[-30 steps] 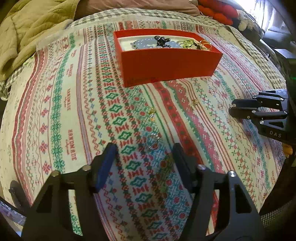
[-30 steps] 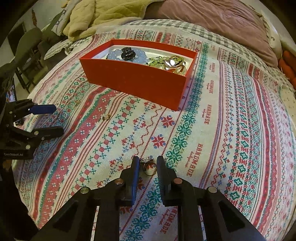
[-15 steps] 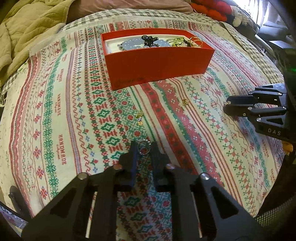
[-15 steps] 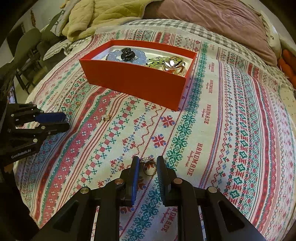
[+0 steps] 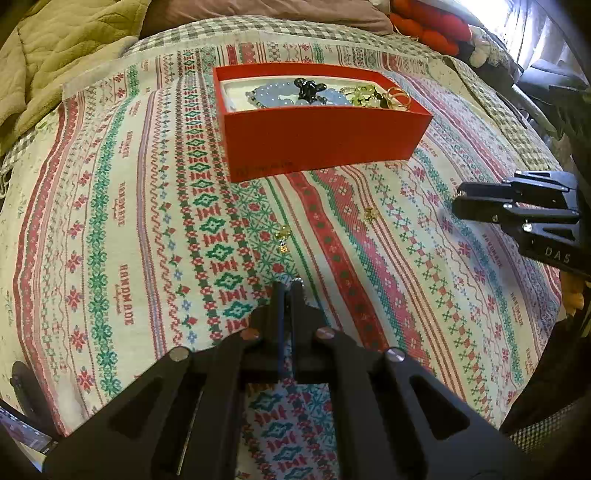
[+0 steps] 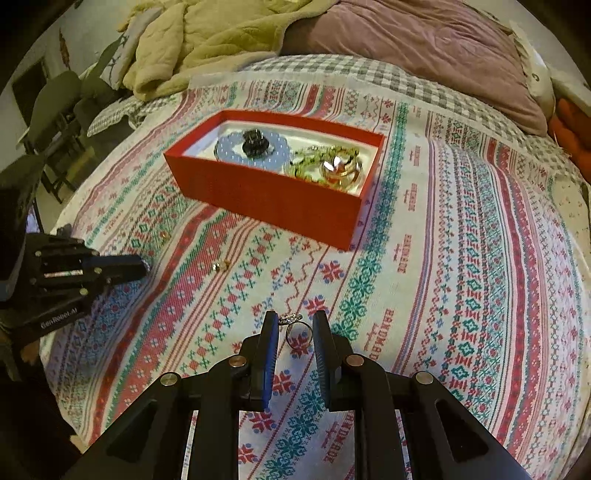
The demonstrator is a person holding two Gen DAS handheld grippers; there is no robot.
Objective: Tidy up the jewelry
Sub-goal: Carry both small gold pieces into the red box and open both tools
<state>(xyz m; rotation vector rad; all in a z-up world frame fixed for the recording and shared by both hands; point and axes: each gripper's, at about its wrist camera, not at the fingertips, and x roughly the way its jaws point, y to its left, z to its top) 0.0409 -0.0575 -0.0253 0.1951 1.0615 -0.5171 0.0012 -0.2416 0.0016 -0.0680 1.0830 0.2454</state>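
A red box [image 5: 325,144] [image 6: 266,199] on the patterned bedspread holds a blue bead bracelet [image 5: 280,94], a black piece and gold jewelry [image 6: 340,168]. My left gripper [image 5: 287,286] [image 6: 144,266] is shut on a small silver ring [image 5: 297,282]; only a glint shows at its tips. My right gripper [image 6: 295,323] [image 5: 458,201] is shut on a silver ring [image 6: 299,332] with a jewelled top, held between the pads just above the cloth. Loose gold earrings [image 5: 283,232] [image 6: 221,265] lie on the cloth between the grippers and the box, and another gold piece [image 5: 369,213] lies to the right.
The bedspread [image 5: 110,221] covers a bed. A yellow-green quilt [image 6: 221,33] and a mauve pillow [image 6: 424,48] lie behind the box. Red cushions [image 5: 432,26] sit at the back right, and a chair [image 6: 48,107] stands off the bed's left side.
The left jaws closed from wide open onto the small silver ring on the cloth. The right gripper kept its ring between its pads while the bedspread and box slid a little down the picture.
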